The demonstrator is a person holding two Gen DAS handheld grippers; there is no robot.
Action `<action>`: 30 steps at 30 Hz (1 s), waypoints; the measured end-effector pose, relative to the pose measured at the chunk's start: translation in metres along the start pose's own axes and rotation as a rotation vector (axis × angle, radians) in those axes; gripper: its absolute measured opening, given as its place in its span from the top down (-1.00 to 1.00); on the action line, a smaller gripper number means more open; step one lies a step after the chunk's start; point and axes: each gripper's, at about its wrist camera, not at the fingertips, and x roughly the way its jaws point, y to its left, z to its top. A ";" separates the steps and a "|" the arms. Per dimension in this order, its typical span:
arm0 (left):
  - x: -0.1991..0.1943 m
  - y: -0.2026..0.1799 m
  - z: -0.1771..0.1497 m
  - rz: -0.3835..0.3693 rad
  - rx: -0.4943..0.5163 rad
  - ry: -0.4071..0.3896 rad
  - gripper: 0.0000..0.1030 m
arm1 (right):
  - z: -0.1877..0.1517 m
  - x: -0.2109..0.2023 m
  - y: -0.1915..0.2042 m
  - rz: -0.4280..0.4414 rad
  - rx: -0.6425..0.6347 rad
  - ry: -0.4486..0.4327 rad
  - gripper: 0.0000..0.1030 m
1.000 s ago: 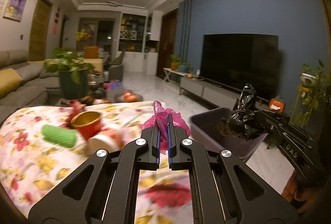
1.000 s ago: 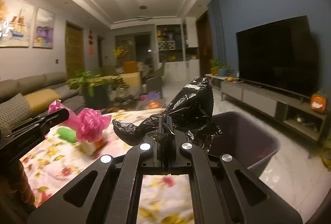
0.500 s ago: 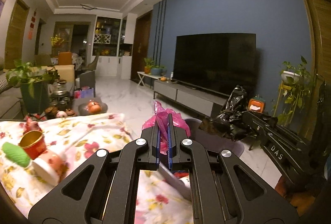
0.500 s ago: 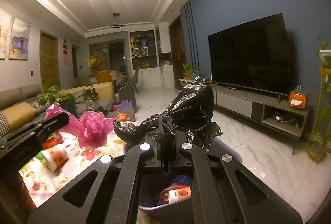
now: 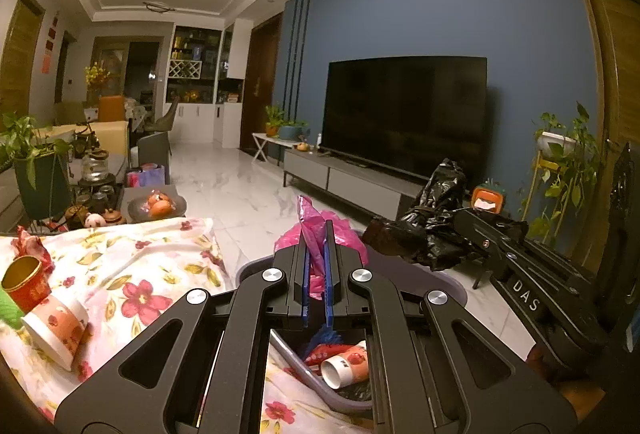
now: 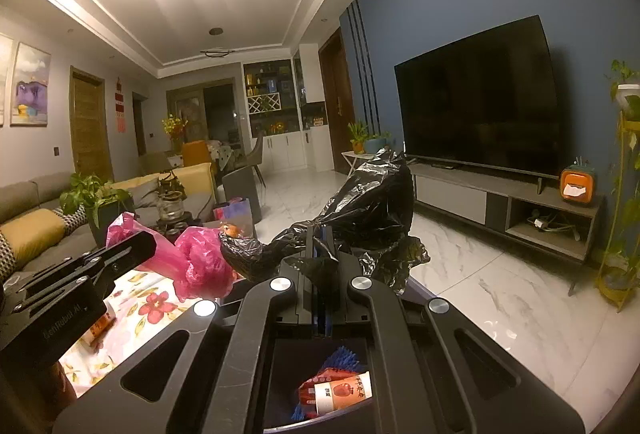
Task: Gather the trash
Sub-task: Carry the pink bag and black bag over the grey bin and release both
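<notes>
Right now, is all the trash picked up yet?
Not yet. A paper cup and wrappers already lie in the grey bin. The left gripper pinches a crumpled pink plastic bag and the right gripper a black plastic bag, both above the bin. Two cups wait on the flowered tablecloth.

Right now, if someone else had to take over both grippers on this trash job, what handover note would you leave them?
Left gripper: shut on the pink plastic bag, held over the grey bin.
Right gripper: shut on the black plastic bag, also above the bin.
Done: a paper cup and some wrappers already lie in the bin.
Left: release both bags into the bin, then collect the two cups lying on the floral cloth. The green item beside them is cut off at the frame edge, so check it.
</notes>
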 end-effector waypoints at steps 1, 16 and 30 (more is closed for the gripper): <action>0.002 -0.001 0.000 -0.001 -0.001 0.002 0.91 | 0.000 0.001 -0.001 0.000 0.002 0.001 0.94; 0.021 -0.011 -0.004 -0.028 -0.009 0.030 0.91 | 0.002 0.006 0.000 0.008 0.017 0.006 0.94; 0.042 -0.015 -0.011 -0.062 -0.022 0.088 0.91 | 0.001 0.015 -0.008 0.023 0.044 0.022 0.84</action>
